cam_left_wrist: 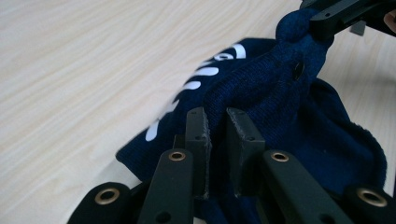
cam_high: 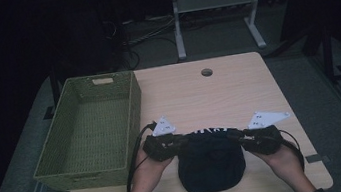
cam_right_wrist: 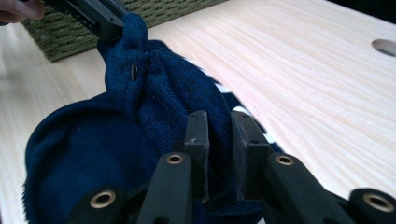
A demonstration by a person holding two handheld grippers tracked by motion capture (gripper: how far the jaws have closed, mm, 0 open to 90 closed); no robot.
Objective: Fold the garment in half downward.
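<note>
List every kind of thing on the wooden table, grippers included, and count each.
Green woven rectangular basket: 1
Navy knitted garment with white lettering: 1
Black two-jaw grippers, left and right, each clamping the garment: 2
Total: 4

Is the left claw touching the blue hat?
Touching. The left gripper view shows the left claw pinching a fold of the blue hat between its jaws.

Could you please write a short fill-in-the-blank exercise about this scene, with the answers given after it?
1. Both grippers are shut on the dark blue ____.
2. The left gripper and the right gripper hold its ____ edge.
3. The green woven basket has ____ inside it.
4. The basket stands to the ____ of the garment.

Answers: garment; far; nothing; left
</note>
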